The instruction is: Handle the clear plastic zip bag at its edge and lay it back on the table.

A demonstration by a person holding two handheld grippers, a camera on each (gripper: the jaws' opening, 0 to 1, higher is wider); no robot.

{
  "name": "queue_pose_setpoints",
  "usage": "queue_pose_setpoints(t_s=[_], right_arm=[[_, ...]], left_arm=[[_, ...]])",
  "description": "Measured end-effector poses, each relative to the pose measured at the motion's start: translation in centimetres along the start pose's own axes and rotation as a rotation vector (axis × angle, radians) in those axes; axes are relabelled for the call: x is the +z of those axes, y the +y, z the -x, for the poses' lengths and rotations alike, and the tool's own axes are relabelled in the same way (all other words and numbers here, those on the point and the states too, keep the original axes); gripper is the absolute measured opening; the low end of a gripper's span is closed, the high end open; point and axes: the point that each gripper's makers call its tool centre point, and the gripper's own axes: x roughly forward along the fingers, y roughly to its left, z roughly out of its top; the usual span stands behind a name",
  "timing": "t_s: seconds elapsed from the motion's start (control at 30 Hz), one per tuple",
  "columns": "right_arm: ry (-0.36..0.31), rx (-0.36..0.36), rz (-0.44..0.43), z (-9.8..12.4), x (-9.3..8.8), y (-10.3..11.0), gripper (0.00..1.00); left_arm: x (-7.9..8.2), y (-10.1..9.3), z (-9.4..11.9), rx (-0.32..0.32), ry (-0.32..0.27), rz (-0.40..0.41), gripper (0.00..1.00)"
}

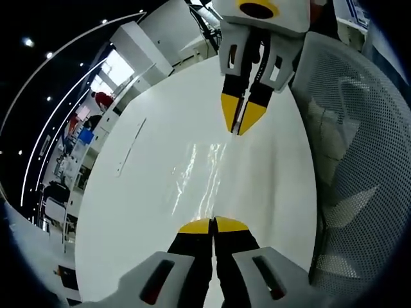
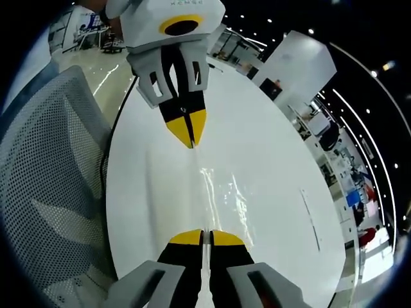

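Clear zip bag (image 1: 205, 176) stretched between both claws over the white bench (image 1: 141, 192); left claw (image 1: 212, 224) pinches one edge, right claw (image 1: 242, 122) pinches the opposite edge; long axis runs claw to claw; neither nearer; mesh chair (image 1: 359, 160) beside the bench.

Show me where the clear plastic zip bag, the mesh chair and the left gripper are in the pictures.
clear plastic zip bag (image 1: 204, 173): left gripper view, on its glossy wrinkled middle.
mesh chair (image 2: 48, 160): right gripper view, on the mesh backrest.
left gripper (image 1: 213, 224): left gripper view, between its yellow tips, shut on the bag's edge.
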Motion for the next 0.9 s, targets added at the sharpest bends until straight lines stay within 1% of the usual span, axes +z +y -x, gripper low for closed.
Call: queue_pose_setpoints(t_s=[0.9], right_arm=[[0.003,-0.007,-0.009,0.25,-0.44,0.02,0.00]], left_arm=[[-0.59,0.04,0.41,0.012,0.009,0.024,0.00]])
